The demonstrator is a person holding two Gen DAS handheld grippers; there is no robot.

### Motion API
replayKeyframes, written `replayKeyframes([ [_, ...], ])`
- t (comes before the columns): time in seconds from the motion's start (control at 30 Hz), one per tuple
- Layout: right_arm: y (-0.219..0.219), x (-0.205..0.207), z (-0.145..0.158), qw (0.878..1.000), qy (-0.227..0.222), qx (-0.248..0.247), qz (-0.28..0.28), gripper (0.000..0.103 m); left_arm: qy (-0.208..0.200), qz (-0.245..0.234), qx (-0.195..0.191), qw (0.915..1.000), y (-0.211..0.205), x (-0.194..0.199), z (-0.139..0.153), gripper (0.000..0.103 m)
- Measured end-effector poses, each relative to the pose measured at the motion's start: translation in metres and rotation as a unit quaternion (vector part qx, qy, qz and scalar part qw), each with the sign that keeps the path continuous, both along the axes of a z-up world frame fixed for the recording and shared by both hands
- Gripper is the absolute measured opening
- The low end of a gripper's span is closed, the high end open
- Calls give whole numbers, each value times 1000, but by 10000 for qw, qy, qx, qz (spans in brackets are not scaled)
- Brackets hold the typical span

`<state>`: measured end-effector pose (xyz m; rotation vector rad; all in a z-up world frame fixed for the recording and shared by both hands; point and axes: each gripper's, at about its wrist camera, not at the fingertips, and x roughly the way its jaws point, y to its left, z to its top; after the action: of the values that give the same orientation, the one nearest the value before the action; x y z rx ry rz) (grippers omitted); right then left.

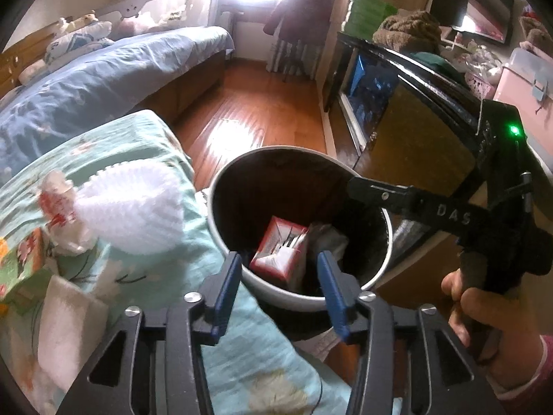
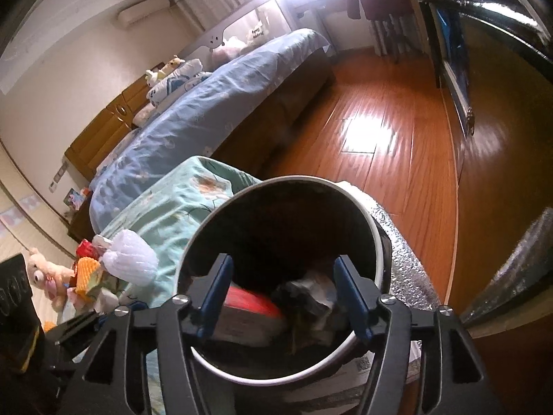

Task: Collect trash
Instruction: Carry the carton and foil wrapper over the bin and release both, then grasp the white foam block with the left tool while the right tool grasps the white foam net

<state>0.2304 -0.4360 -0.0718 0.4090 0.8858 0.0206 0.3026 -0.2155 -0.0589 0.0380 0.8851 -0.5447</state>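
Both of your hand-held grippers are parked over the bin [image 1: 300,228] right now, pointing down into it. The left hand-held gripper [image 1: 280,278] has its blue pads spread with nothing pinched between them; you just see the red carton [image 1: 280,249] lying in the bin through the gap. Same story for the right hand-held gripper [image 2: 285,297]: jaws wide apart, empty, with the carton and a crumpled wrapper [image 2: 314,297] sitting in the bottom of the bin below it.

So the stuff that's left is not in front of you. It's left of the bin, on the green quilt [image 1: 145,159]. The closest piece to the bin is the white foam net [image 1: 131,207], a puffy, ribbed, soft-looking thing lying flat on the quilt. Its long side seems to run roughly left-to-right, away from the bin, though the fisheye makes that hard to swear by. Just past it, further from the bin, there's a crinkled red-and-white bag [image 1: 60,214], touching or very nearly touching the net, and beyond that a green box [image 1: 20,263] near the frame edge.

Your left hand-held gripper is the nearer one to that pile; the right one would have to cross over the bin. I'd guess the net squishes easily, so you'd want to pinch across its narrow side.
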Motion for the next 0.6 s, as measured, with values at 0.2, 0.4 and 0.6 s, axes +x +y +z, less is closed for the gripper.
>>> replayKeyframes([
  [0.2,13,-6,7,9999,-112,18,71,73,-27,189,-150,9997,25,-20,3,51],
  [0.4,36,-12,6,9996,-84,25,269,74,-37,463,-245,9986,54,-43,3,53],
  [0.6,62,-17,6,9986,-82,-8,514,74,-5,710,-369,9968,86,-57,6,54],
])
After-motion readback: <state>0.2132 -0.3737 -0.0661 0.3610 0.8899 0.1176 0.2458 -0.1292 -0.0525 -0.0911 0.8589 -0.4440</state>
